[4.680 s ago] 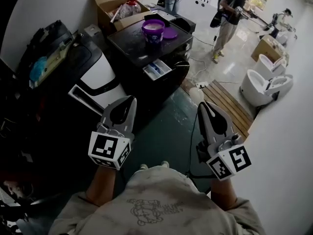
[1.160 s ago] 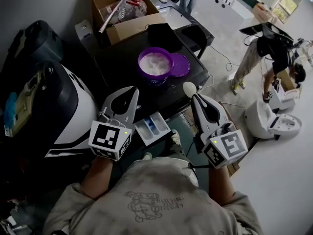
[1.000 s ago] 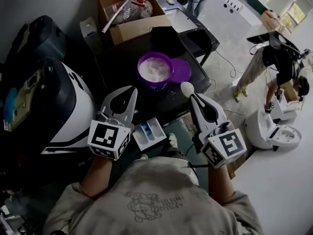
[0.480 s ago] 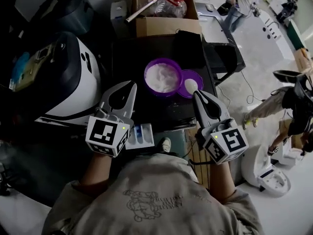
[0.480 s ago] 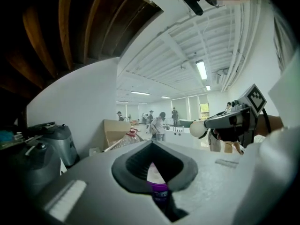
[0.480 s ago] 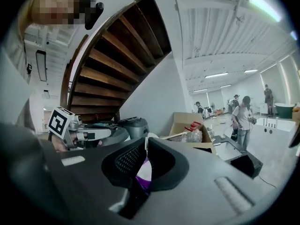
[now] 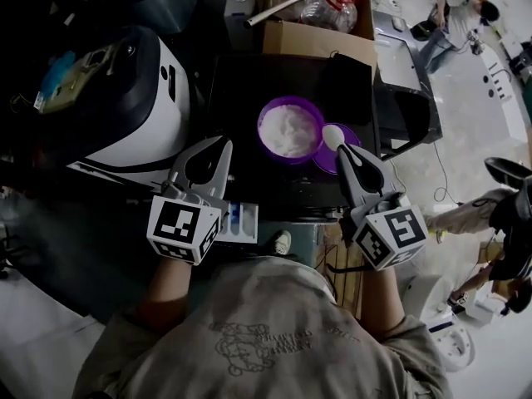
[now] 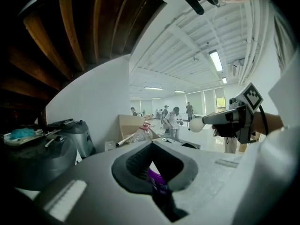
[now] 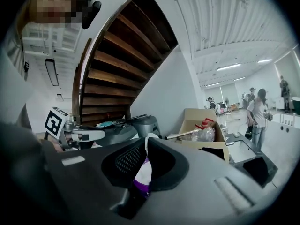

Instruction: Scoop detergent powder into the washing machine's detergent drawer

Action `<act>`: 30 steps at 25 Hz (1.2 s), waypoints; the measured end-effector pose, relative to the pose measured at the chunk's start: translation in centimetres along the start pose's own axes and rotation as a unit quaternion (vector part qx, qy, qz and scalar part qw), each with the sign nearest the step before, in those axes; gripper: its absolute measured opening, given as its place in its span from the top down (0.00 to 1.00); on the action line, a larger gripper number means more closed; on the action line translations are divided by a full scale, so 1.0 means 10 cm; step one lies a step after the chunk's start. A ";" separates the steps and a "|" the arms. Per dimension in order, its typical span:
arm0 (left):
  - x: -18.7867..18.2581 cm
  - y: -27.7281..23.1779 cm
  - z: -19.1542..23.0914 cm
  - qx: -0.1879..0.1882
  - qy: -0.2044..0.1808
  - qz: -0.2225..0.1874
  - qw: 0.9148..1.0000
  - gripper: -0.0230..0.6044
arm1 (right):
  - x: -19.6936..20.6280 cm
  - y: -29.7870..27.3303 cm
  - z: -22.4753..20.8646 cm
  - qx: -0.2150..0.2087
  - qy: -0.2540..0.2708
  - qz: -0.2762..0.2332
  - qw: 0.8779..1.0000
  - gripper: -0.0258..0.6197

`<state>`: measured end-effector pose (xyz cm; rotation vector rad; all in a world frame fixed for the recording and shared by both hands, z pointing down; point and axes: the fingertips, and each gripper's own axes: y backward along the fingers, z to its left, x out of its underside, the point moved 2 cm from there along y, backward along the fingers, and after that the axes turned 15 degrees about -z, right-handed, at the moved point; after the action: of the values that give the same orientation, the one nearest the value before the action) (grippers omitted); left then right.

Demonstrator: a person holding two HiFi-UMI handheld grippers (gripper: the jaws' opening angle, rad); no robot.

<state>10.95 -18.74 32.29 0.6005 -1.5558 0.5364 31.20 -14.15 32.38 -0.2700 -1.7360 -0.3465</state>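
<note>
A purple tub [image 7: 288, 130] full of white powder stands on the black washing machine top [image 7: 249, 81], with its purple lid [image 7: 331, 158] lying to its right. The white detergent drawer [image 7: 238, 221] is pulled out below the machine's front edge, next to my left gripper [image 7: 225, 145], which is shut and holds nothing. My right gripper [image 7: 342, 150] is shut on a white scoop [image 7: 332, 135] whose round bowl hovers over the lid, right of the tub. In the left gripper view the scoop [image 8: 197, 124] shows in profile. The tub [image 9: 142, 175] shows through the right jaws.
A cardboard box [image 7: 320, 23] with a clear bottle stands behind the machine. A white and black appliance [image 7: 137, 98] is at the left. A dark low table [image 7: 403, 98] is at the right, with people beyond it. My shoe [image 7: 283, 241] is beside the drawer.
I have stepped up to the machine. Both grippers now reach over its front edge, and the scoop has come from short of the tub to just above the lid.
</note>
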 end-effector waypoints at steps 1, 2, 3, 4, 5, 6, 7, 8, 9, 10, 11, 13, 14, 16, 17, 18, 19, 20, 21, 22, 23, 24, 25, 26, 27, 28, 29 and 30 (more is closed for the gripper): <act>0.01 0.02 0.01 -0.004 0.000 0.002 1.000 0.96 | 0.01 -0.02 -0.01 -0.002 -0.001 0.001 1.000 0.90; 0.02 0.03 0.03 -0.006 -0.001 0.004 1.000 0.96 | 0.02 -0.03 -0.01 -0.004 -0.002 0.002 1.000 0.90; 0.03 0.04 0.04 -0.007 -0.001 0.006 1.000 0.96 | 0.04 -0.05 -0.02 -0.004 -0.002 0.003 1.000 0.90; 0.03 0.05 0.05 -0.007 -0.002 0.007 1.000 0.96 | 0.05 -0.06 -0.02 -0.003 -0.002 0.005 1.000 0.90; 0.04 0.05 0.07 -0.007 -0.003 0.008 1.000 0.96 | 0.06 -0.07 -0.02 -0.002 -0.001 0.007 1.000 0.90; 0.05 0.05 0.08 -0.006 -0.004 0.010 1.000 0.96 | 0.07 -0.08 -0.02 0.001 -0.001 0.010 1.000 0.90; 0.06 0.06 0.10 -0.004 -0.004 0.011 1.000 0.96 | 0.08 -0.09 -0.02 0.003 -0.002 0.014 1.000 0.90; 0.06 0.06 0.12 -0.004 -0.003 0.013 1.000 0.96 | 0.09 -0.09 -0.01 0.005 -0.002 0.018 1.000 0.90; 0.06 0.05 0.13 -0.003 -0.002 0.013 1.000 0.96 | 0.09 -0.11 0.00 0.005 -0.002 0.021 1.000 0.90; 0.06 0.05 0.15 -0.001 -0.001 0.012 1.000 0.96 | 0.10 -0.12 0.01 0.005 0.000 0.023 1.000 0.90; 0.05 0.04 0.16 0.001 0.001 0.011 1.000 0.96 | 0.10 -0.14 0.02 0.006 0.003 0.026 1.000 0.90; 0.06 0.01 0.17 0.009 0.002 0.010 1.000 0.96 | 0.13 -0.17 0.03 0.009 0.008 0.032 0.999 0.90; 0.08 0.00 0.17 0.013 0.002 0.012 1.000 0.96 | 0.15 -0.17 0.04 0.010 0.008 0.036 0.999 0.90; 0.10 -0.01 0.18 0.017 0.002 0.014 1.000 0.96 | 0.19 -0.18 0.06 0.010 0.010 0.045 0.999 0.90; 0.11 -0.01 0.20 0.018 0.003 0.014 1.000 0.96 | 0.19 -0.19 0.07 0.010 0.014 0.049 0.999 0.90; 0.10 -0.02 0.21 0.019 0.003 0.013 1.000 0.96 | 0.20 -0.20 0.07 0.012 0.022 0.053 0.998 0.90; 0.10 -0.03 0.23 0.019 0.004 0.012 1.000 0.96 | 0.20 -0.22 0.06 0.012 0.030 0.057 0.998 0.90; 0.10 -0.04 0.24 0.019 0.005 0.011 1.000 0.96 | 0.21 -0.24 0.06 0.011 0.038 0.063 0.997 0.90; 0.10 -0.04 0.26 0.018 0.006 0.011 1.000 0.96 | 0.23 -0.26 0.06 0.009 0.044 0.070 0.997 0.90; 0.10 -0.04 0.28 0.018 0.007 0.012 1.000 0.96 | 0.25 -0.29 0.06 0.005 0.048 0.076 0.996 0.90; 0.11 -0.03 0.29 0.018 0.007 0.012 1.000 0.96 | 0.27 -0.32 0.07 0.001 0.050 0.083 0.995 0.90; 0.12 -0.03 0.31 0.018 0.007 0.013 1.000 0.96 | 0.29 -0.35 0.07 -0.003 0.053 0.089 0.995 0.90; 0.12 -0.03 0.33 0.018 0.007 0.014 1.000 0.96 | 0.32 -0.39 0.08 -0.006 0.055 0.095 0.994 0.90; 0.13 -0.04 0.35 0.018 0.007 0.014 1.000 0.96 | 0.35 -0.42 0.08 -0.009 0.057 0.102 0.993 0.90; 0.14 -0.04 0.35 0.019 0.007 0.014 1.000 0.96 | 0.38 -0.46 0.08 -0.012 0.059 0.109 0.992 0.90; 0.15 -0.04 0.36 0.020 0.008 0.015 1.000 0.96 | 0.42 -0.49 0.09 -0.015 0.062 0.117 0.991 0.90; 0.16 -0.05 0.36 0.021 0.008 0.016 1.000 0.96 | 0.46 -0.52 0.08 -0.017 0.065 0.126 0.990 0.90; 0.17 -0.06 0.36 0.022 0.009 0.017 1.000 0.96 | 0.50 -0.56 0.08 -0.020 0.068 0.136 0.988 0.90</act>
<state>8.54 -21.66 33.68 0.6030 -1.5432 0.6007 27.48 -19.08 36.75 -0.4972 -1.5364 -0.1953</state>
